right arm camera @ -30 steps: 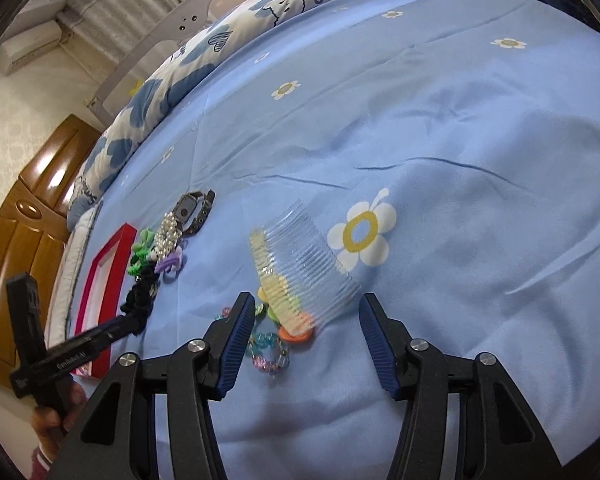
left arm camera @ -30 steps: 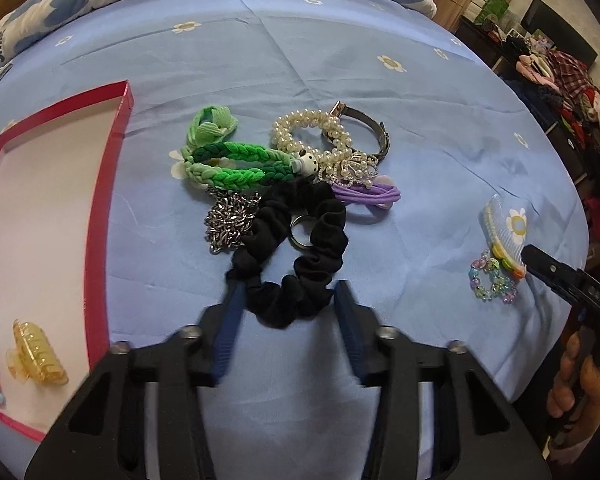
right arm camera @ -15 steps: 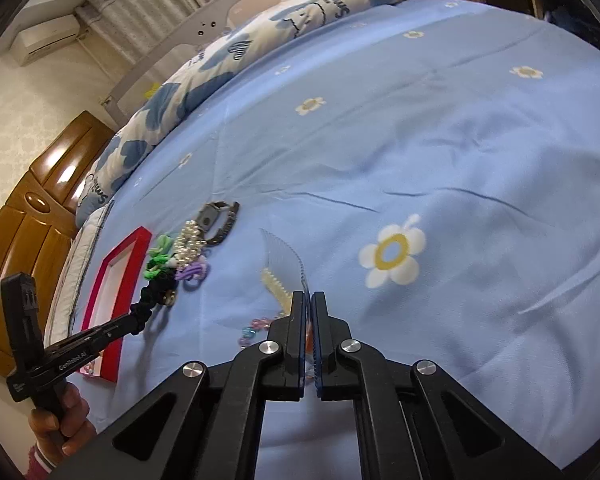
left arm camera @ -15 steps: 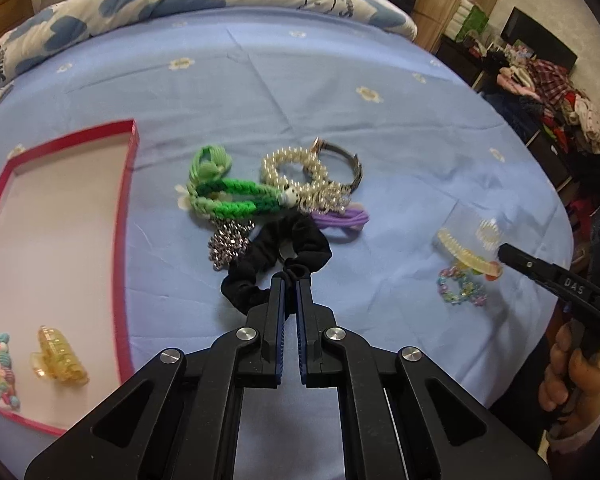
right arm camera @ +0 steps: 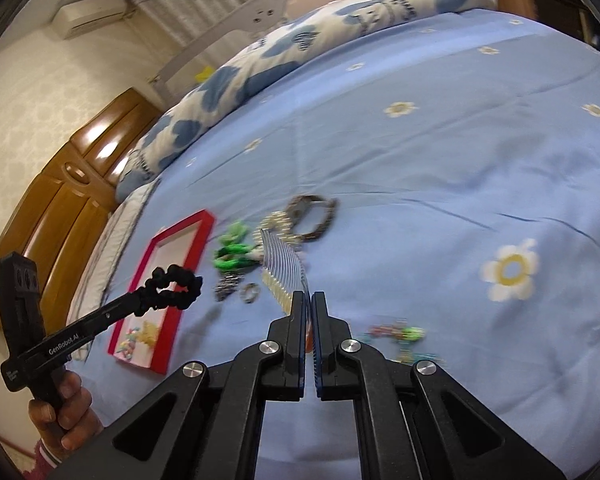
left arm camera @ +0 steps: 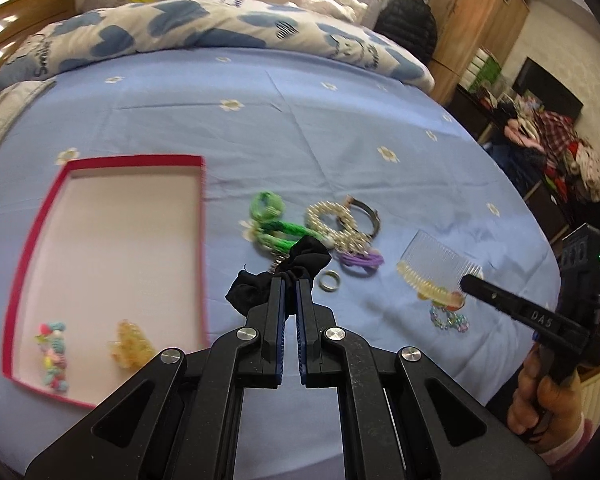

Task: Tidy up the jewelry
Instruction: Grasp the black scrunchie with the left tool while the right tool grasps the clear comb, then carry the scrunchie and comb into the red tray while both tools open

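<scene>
My left gripper [left arm camera: 290,282] is shut on a black scrunchie [left arm camera: 300,258] and holds it above the blue bedsheet; the scrunchie also shows in the right wrist view [right arm camera: 172,292]. My right gripper [right arm camera: 309,296] is shut on a clear hair comb [right arm camera: 284,264], lifted off the bed; the comb also shows in the left wrist view [left arm camera: 436,266]. A red-rimmed tray [left arm camera: 202,240] lies to the left with a yellow claw clip [left arm camera: 130,348] and a pastel bead clip [left arm camera: 54,350] inside. A pile with a green braided band [left arm camera: 276,232], a pearl bracelet [left arm camera: 332,220] and a purple tie [left arm camera: 360,260] lies on the sheet.
A metal ring [left arm camera: 329,281] and a coloured bead bracelet [left arm camera: 448,318] lie on the sheet. A quilt [left arm camera: 204,32] is bunched at the bed's head. A wardrobe [left arm camera: 472,20] and clutter stand at the right past the bed's edge.
Both grippers closed from open, the left on the scrunchie and the right on the comb. Both have since lifted their items off the bed.
</scene>
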A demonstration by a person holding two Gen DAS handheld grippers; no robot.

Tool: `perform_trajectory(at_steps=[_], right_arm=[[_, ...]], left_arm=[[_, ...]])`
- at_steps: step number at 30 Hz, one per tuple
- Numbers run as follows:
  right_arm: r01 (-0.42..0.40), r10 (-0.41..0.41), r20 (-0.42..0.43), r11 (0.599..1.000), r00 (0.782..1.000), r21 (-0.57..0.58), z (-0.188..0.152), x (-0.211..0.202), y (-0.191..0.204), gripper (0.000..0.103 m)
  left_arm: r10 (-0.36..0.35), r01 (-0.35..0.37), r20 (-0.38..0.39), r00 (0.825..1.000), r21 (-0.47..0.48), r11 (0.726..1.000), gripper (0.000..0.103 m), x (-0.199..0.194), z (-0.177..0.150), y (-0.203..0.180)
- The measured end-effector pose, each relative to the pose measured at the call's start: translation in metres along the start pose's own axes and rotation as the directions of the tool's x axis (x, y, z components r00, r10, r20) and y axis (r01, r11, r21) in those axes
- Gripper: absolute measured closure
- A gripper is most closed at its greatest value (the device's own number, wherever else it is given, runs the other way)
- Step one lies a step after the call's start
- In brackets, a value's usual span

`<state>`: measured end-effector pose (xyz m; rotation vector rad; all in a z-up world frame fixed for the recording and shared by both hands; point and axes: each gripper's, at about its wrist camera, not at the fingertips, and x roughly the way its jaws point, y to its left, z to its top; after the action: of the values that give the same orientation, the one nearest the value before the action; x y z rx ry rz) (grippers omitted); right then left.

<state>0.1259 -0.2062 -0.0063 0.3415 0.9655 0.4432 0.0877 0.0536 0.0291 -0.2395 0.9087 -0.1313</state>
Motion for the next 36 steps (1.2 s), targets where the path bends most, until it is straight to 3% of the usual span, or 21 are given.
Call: perform_trajectory(at_steps=[11, 22, 29, 36], right_arm=[[-0.136, 0.129, -0.073, 0.986, 0.989, -0.097, 0.007, 0.046, 0.077, 0.101], [-0.246, 0.222, -0.161, 0.958, 0.962, -0.147, 0.008, 0.105, 0.147, 0.101], [-0.269, 0.236, -0.22, 0.953, 0.947, -0.137, 0.004, 0.149, 0.173, 0.101], [-0.256, 0.221, -0.242, 0.958, 0.945, -0.126, 0.009, 0.178, 0.181, 0.101]], left_arm=[[0.102, -0.095, 0.073, 0.992, -0.098, 0.991, 0.099, -0.03, 0.008, 0.058], [0.201, -0.186, 0.061, 0.978, -0.194, 0.963, 0.099, -0.03, 0.008, 0.122], [0.256, -0.24, 0.044, 0.966, -0.234, 0.942, 0.099, -0.021, 0.007, 0.154], [0.28, -0.266, 0.027, 0.96, -0.239, 0.934, 0.099, -0.005, 0.015, 0.168]])
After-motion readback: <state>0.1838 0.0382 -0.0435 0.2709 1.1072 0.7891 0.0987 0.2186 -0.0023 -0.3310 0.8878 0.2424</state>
